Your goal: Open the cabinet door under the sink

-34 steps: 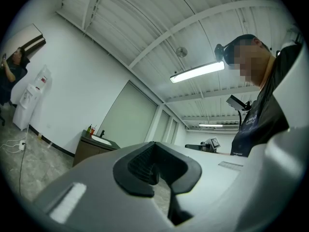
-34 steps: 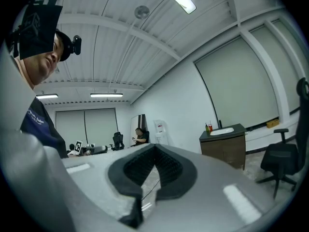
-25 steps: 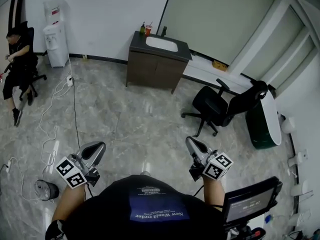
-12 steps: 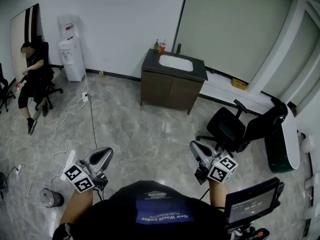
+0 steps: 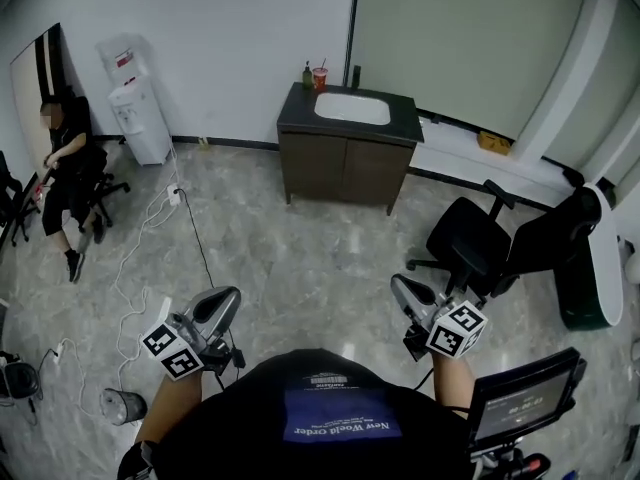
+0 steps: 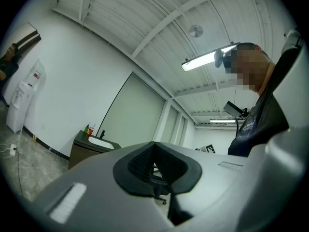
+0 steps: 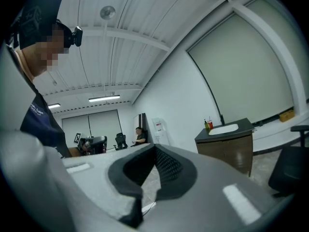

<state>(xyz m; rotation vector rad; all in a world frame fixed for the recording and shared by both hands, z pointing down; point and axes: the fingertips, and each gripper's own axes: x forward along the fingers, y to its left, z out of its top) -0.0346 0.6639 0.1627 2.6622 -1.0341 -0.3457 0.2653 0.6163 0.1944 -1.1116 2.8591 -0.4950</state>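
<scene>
**Closer to the sink cabinet, both tongs shut**

The sink cabinet (image 5: 345, 168) looks bigger and more in the middle than a second ago, so the person has walked toward it. It is not yet within reach.

The left gripper (image 5: 222, 303) and the right gripper (image 5: 405, 290) are held low in front of the body, well apart from the cabinet. Both have their jaws pressed together and hold nothing.

A white cable (image 5: 190, 238) snakes over the floor (image 5: 300, 258) to the left of the cabinet. A foot could catch on it. A black chair (image 5: 470, 243) stands in front of the cabinet on the right, and the right arm could bump it.

The cabinet's two doors (image 5: 318, 166) are closed. I cannot see any handles. Shut jaws cannot grab a door edge, so they may just slip off. A hard tug could also shake the cup (image 5: 320, 76) on top of the cabinet.
</scene>
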